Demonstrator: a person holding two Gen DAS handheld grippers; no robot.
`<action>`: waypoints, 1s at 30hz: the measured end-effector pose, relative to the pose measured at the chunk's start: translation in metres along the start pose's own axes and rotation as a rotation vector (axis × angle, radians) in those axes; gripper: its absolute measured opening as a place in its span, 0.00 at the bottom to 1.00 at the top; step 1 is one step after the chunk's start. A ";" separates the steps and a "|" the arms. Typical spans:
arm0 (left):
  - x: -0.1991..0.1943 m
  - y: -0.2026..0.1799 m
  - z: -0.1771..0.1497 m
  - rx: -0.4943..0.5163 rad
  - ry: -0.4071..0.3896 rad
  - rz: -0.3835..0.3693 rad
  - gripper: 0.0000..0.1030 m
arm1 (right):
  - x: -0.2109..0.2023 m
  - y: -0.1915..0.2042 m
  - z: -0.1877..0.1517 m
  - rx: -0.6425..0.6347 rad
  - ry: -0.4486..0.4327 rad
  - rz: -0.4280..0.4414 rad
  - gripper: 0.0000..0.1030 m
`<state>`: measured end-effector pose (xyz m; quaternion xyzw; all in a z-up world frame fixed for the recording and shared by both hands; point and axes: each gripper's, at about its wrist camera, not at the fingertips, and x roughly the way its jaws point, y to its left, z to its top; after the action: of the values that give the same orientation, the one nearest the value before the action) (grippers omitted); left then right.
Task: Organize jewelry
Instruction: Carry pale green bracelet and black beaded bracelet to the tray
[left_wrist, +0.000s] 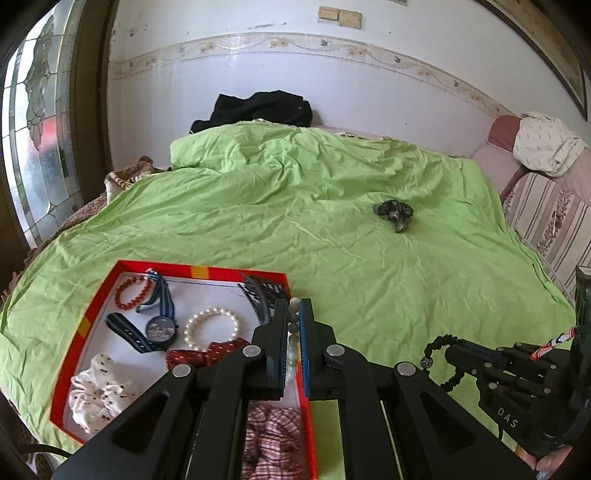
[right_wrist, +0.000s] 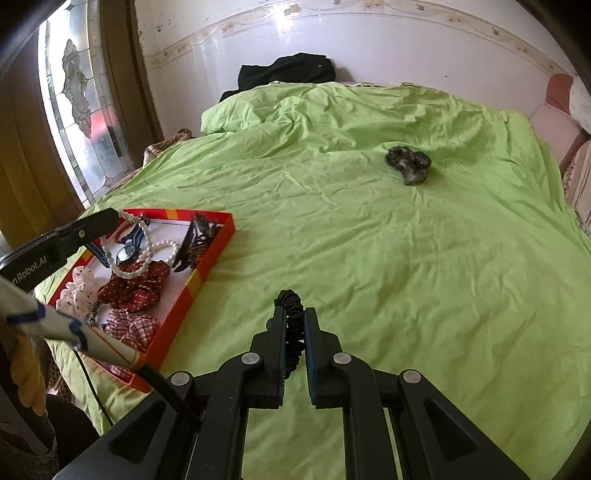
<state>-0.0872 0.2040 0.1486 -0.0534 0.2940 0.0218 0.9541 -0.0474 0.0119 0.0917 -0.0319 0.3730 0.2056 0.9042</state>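
A red-rimmed tray (left_wrist: 96, 295) (right_wrist: 218, 243) lies on the green bedspread and holds a watch (left_wrist: 159, 328), a red bead bracelet (left_wrist: 132, 292), a pearl bracelet (left_wrist: 211, 328), scrunchies and a hair claw. My left gripper (left_wrist: 294, 314) is shut on a pale bead bracelet (left_wrist: 293, 343), held above the tray's right rim; from the right wrist view the beads (right_wrist: 142, 236) hang over the tray. My right gripper (right_wrist: 294, 325) is shut on a black braided bracelet (right_wrist: 293, 332), just above the bedspread right of the tray; it also shows in the left wrist view (left_wrist: 439, 354).
A dark patterned scrunchie (left_wrist: 394, 213) (right_wrist: 408, 164) lies alone on the far right part of the green bedspread (left_wrist: 332, 206). Black clothing (left_wrist: 258, 109) is heaped at the wall. A sofa (left_wrist: 546, 206) stands on the right, a glass door (left_wrist: 37, 147) on the left.
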 end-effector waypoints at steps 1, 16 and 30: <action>-0.002 0.003 0.001 -0.002 -0.005 0.005 0.05 | 0.000 0.003 0.001 -0.004 0.002 0.003 0.09; -0.014 0.051 0.004 -0.087 -0.020 0.042 0.05 | 0.002 0.040 0.006 -0.067 0.011 0.031 0.09; -0.019 0.113 0.017 -0.213 -0.027 0.112 0.05 | 0.013 0.077 0.015 -0.131 0.014 0.097 0.09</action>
<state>-0.1017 0.3175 0.1635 -0.1378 0.2796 0.1069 0.9441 -0.0595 0.0897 0.1005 -0.0743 0.3663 0.2726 0.8866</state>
